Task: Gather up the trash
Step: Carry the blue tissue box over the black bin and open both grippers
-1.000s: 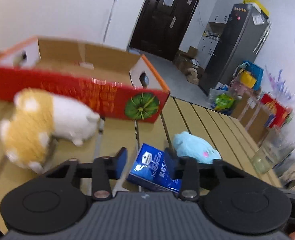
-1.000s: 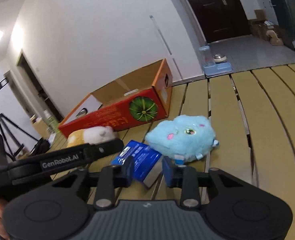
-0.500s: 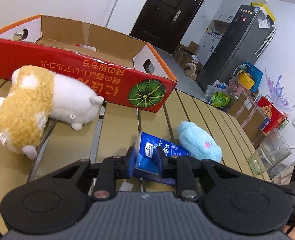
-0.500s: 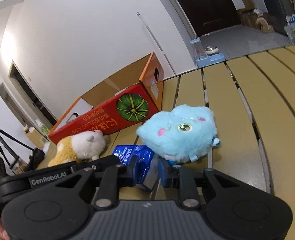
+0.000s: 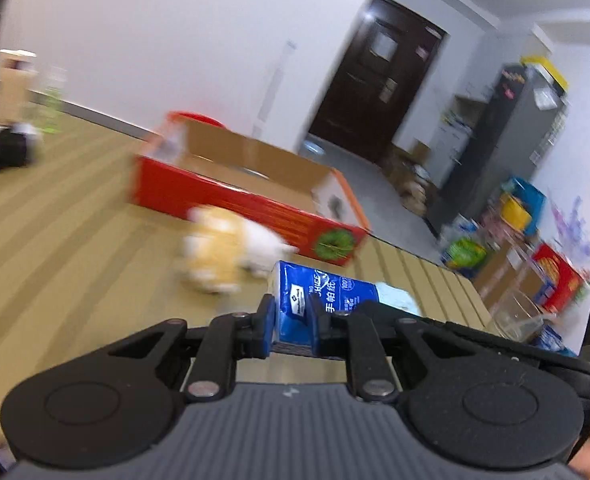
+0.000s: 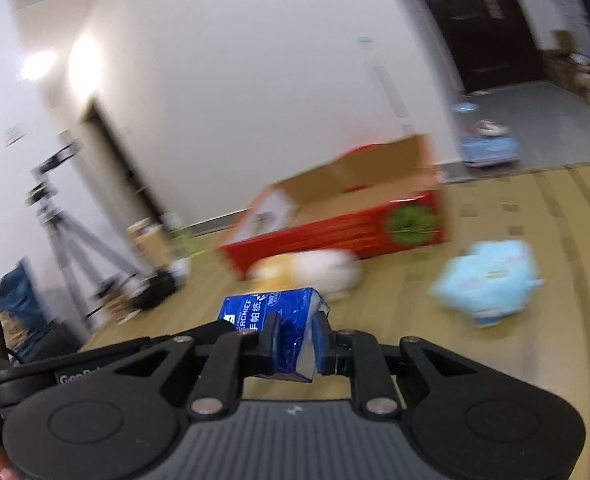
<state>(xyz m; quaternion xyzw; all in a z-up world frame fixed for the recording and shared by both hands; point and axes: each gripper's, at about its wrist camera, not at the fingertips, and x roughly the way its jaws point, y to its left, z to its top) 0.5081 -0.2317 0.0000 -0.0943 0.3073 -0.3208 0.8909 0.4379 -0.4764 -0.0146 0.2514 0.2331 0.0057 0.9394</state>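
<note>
**Gripping one blue tissue pack with both claws**

Blurring smears almost everything beyond the claws in both views. In the left wrist view, far left of the left claw (image 5: 291,326), a dark shape on the slatted desk (image 5: 75,240) cannot be made out. Ahead and to the left lie the red cardboard box (image 5: 231,204) and the yellow-and-white plush toy (image 5: 231,252), both streaked. The left claw's jaws are closing, pads pressed on one end of the blue tissue pack (image 5: 315,292), held above the desk; its lower edge is hidden behind the fingers. Just right of the pack, a sliver of the light blue plush toy (image 5: 397,296) shows, the rest covered.

In the right wrist view, the right claw (image 6: 293,346) is likewise closing on the pack's other end, its far corner crumpled. The left claw's arm crosses the lower left, its lettering cut off.
</note>
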